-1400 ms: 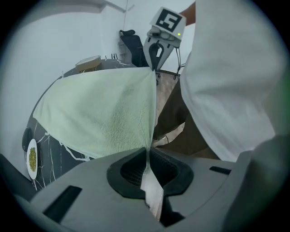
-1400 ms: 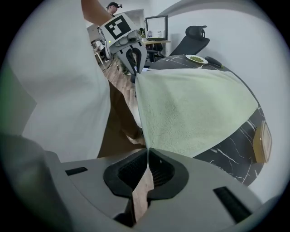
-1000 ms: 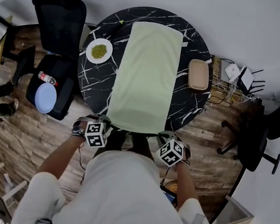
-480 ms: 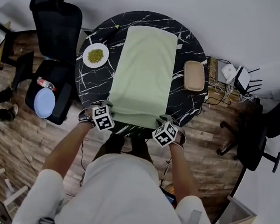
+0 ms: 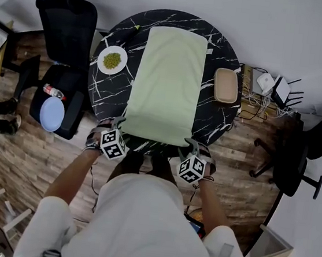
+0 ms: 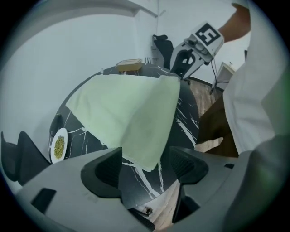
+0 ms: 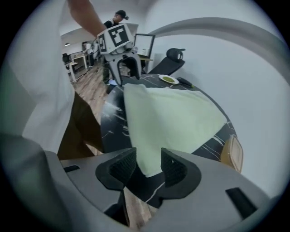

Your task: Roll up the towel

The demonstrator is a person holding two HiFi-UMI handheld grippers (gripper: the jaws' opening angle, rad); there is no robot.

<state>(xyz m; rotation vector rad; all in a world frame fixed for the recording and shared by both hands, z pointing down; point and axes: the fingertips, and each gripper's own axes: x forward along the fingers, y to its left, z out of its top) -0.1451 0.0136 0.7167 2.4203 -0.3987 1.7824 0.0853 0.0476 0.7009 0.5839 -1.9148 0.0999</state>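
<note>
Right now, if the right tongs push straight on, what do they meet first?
The towel: its near corner lies between the right tongs' opening jaws. Probably the table just beyond; depth unclear.

Reaching forward with both bare forearms. Pointing grey two-jaw left gripper (image 5: 117, 126) (image 6: 145, 165) steeply down, jaws opening wide around pale green towel (image 5: 166, 85) corner, pads off it. Likewise grey two-jaw right gripper (image 5: 189, 144) (image 7: 142, 166), jaws opening, narrower.
</note>
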